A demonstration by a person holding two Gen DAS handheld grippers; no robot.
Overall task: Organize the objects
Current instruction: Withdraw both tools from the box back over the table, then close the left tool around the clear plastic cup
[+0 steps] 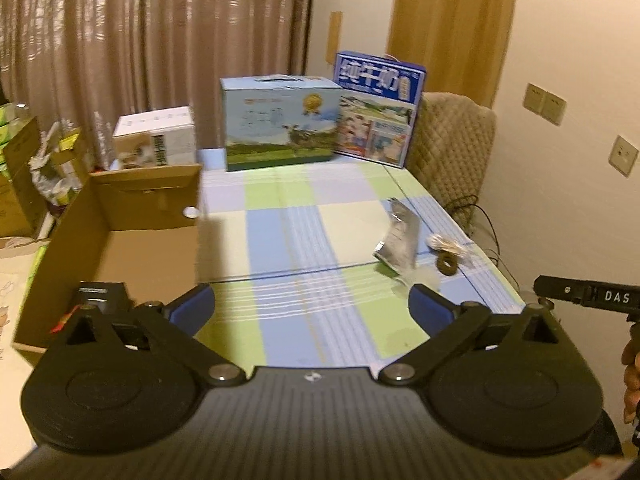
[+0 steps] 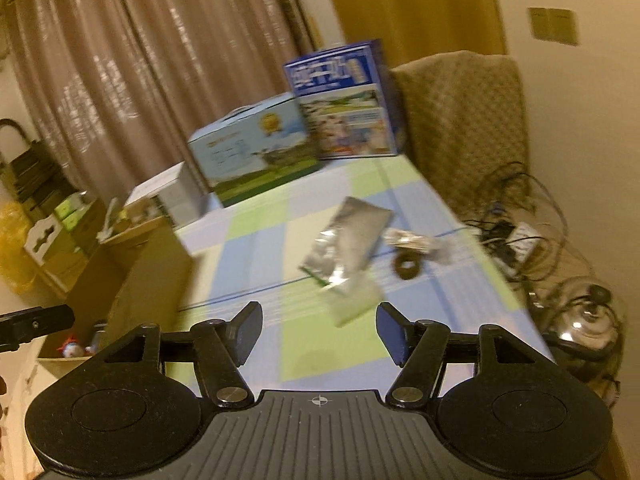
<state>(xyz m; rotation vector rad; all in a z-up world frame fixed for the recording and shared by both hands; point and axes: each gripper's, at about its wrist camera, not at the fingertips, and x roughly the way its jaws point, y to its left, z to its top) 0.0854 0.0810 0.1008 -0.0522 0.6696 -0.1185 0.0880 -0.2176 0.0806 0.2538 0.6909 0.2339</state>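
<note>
The checked counter [image 1: 288, 240] carries a few loose things near its right edge: a silver foil pouch [image 2: 348, 236], a small dark ring [image 2: 406, 266] just beside the pouch, and a clear crinkled packet [image 2: 412, 242] touching the ring on its far side. An open cardboard box [image 1: 120, 240] stands at the counter's left edge, well apart from the pouch, with a dark item and some small colourful things already inside. Two printed cartons stand at the far end of the counter beyond the pouch.

The right tongs [image 2: 318, 330] are spread wide and hold nothing; they hover above the counter on the near side of the pouch, whose near end lies between and just ahead of the fingertips. The left tongs [image 1: 310, 306] are likewise wide apart and empty, nearer the box than the pouch.

The step in hand appears to be collecting the pouch for the box. To do it well, the right tongs should descend so the fingers straddle the pouch across its narrow width, not its length, and close on a raised or creased part, since flat foil will slip and buckle. A low, slightly tilted approach would help one fingertip get under an edge. Both views are blurred, so the pouch's exact lie is uncertain. The ring and packet close by should not be swept along.
</note>
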